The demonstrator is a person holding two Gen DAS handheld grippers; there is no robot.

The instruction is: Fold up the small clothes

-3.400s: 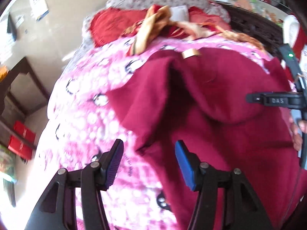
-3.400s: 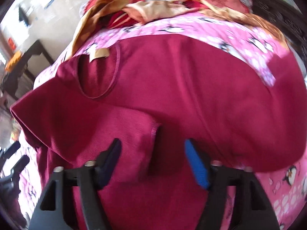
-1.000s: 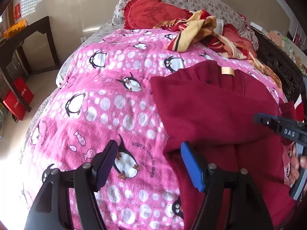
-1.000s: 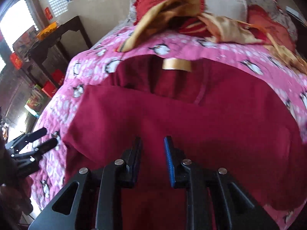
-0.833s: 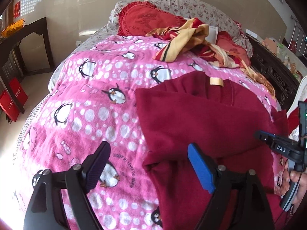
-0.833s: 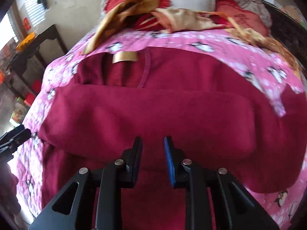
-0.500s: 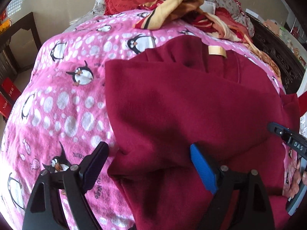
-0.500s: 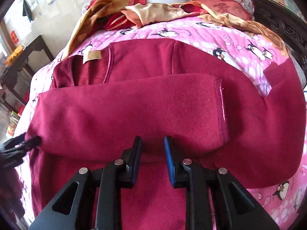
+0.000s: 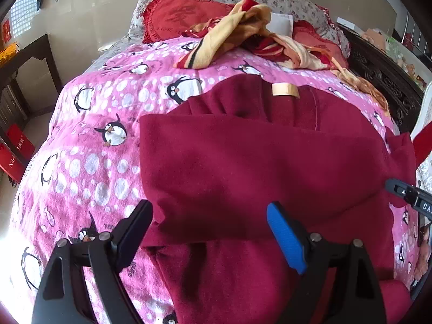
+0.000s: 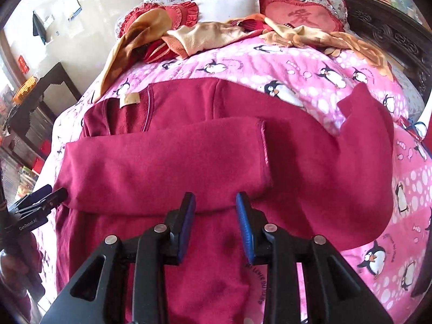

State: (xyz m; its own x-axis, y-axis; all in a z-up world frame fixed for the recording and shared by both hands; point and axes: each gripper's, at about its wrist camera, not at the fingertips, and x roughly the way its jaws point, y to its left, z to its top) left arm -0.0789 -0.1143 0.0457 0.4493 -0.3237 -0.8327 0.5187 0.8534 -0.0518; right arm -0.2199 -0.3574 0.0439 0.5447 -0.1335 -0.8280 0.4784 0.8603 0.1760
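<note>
Right claw [image 10: 214, 216] just cracked open, dropping the sleeve [image 10: 167, 167] across the sweater [image 10: 310, 178]; left claw [image 9: 209, 232] wide, empty.

Bright daylight fills both views, coming from beyond the bed's [image 9: 89, 145] left side, where the blanket's lower-left corner burns out to white in the left wrist view. The folded sleeve [image 10: 167, 167] throws a soft shadow past its cuff. Focus is fairly sharp at centre; fisheye bending curves the bed, and dark vignetting rings every corner.
</note>
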